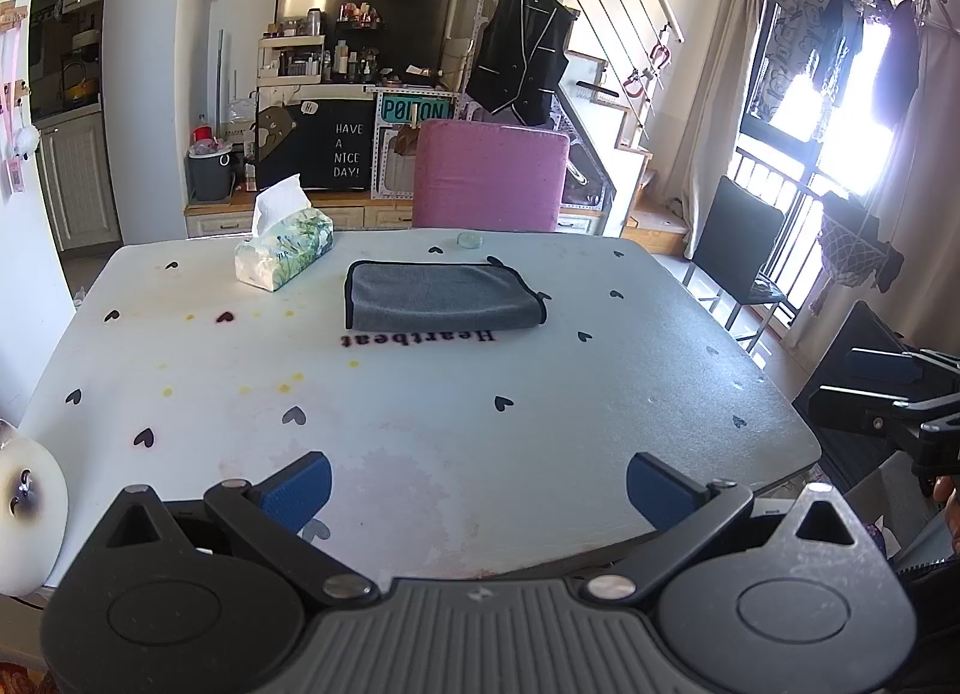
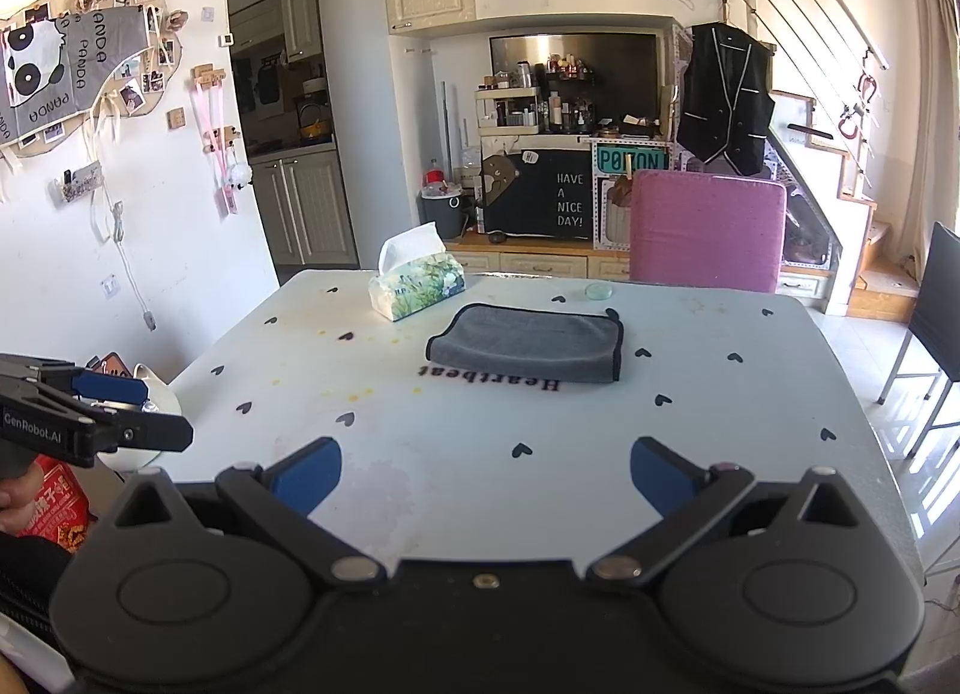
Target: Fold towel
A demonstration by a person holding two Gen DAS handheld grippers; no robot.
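A grey towel (image 1: 441,296) with a black edge lies folded flat on the far half of the white table (image 1: 420,394), just beyond the word "Heartbeat"; it also shows in the right wrist view (image 2: 528,341). My left gripper (image 1: 478,487) is open and empty over the table's near edge, well short of the towel. My right gripper (image 2: 486,478) is open and empty, also at the near edge. Each gripper shows at the side of the other's view: the right one (image 1: 882,394), the left one (image 2: 114,412).
A tissue box (image 1: 282,247) stands left of the towel. A small round glass dish (image 1: 469,240) sits behind it. A pink chair (image 1: 489,175) stands at the far edge, a black chair (image 1: 741,241) to the right. A white round object (image 1: 27,505) is at the near left corner.
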